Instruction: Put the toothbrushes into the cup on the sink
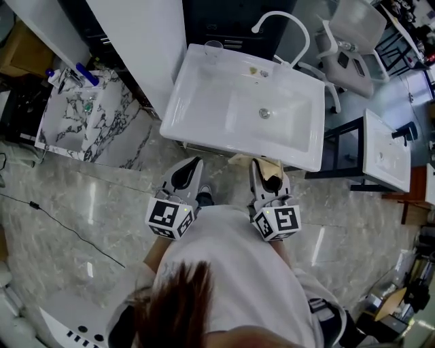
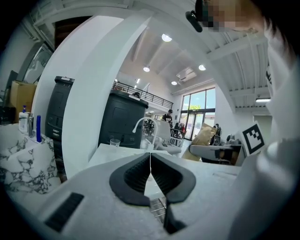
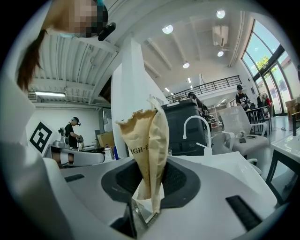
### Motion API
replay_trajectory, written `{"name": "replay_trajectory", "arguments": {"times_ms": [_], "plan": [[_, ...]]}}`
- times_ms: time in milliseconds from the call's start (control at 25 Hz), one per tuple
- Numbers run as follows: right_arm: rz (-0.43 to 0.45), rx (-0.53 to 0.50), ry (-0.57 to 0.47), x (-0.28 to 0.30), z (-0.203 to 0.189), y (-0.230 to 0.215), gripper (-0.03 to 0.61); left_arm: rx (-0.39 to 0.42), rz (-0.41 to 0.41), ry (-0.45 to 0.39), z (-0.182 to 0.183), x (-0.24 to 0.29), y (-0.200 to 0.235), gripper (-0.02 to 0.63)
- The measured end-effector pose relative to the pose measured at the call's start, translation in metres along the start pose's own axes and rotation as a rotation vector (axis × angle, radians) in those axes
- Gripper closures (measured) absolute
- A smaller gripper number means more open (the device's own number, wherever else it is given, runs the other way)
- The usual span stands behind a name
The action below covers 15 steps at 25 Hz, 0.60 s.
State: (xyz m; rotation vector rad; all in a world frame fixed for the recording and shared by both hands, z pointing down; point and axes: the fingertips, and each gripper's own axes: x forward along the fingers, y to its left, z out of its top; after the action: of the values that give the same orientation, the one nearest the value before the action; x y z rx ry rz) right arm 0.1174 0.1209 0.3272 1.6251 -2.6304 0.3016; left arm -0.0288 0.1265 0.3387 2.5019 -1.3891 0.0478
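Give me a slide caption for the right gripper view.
Right gripper clamps a torn tan paper packet, white sink and curved white faucet beyond.

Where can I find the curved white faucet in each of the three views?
Head view: faucet at the top edge, right of centre, behind the sink.
Left gripper view: near centre, right of the clear cup.
Right gripper view: right of the brown paper packet.
Shared landmark: the white sink.

Your right tool (image 3: 151, 180) pinches a matt, crinkled brown paper packet (image 3: 149, 140), rough at its torn edge, between ribbed black pads (image 3: 179, 180). The sink (image 1: 204, 109) looks smooth, glossy white. At its 11 o'clock stands a clear cup (image 1: 213, 49). The floor (image 1: 81, 211) is polished and stone-patterned.
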Motion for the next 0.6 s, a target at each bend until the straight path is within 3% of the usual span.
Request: {"name": "replay_trajectory", "arguments": {"times_ms": [280, 600], "plan": [[-0.043, -0.013, 0.0, 0.029, 0.002, 0.002, 0.486, 0.004, -0.025, -0.007, 0.007, 0.01, 0.034, 0.598], [-0.076, -0.025, 0.008, 0.045, 0.001, 0.002, 0.486, -0.012, -0.039, 0.041, -0.009, 0.011, 0.052, 0.598]]}}
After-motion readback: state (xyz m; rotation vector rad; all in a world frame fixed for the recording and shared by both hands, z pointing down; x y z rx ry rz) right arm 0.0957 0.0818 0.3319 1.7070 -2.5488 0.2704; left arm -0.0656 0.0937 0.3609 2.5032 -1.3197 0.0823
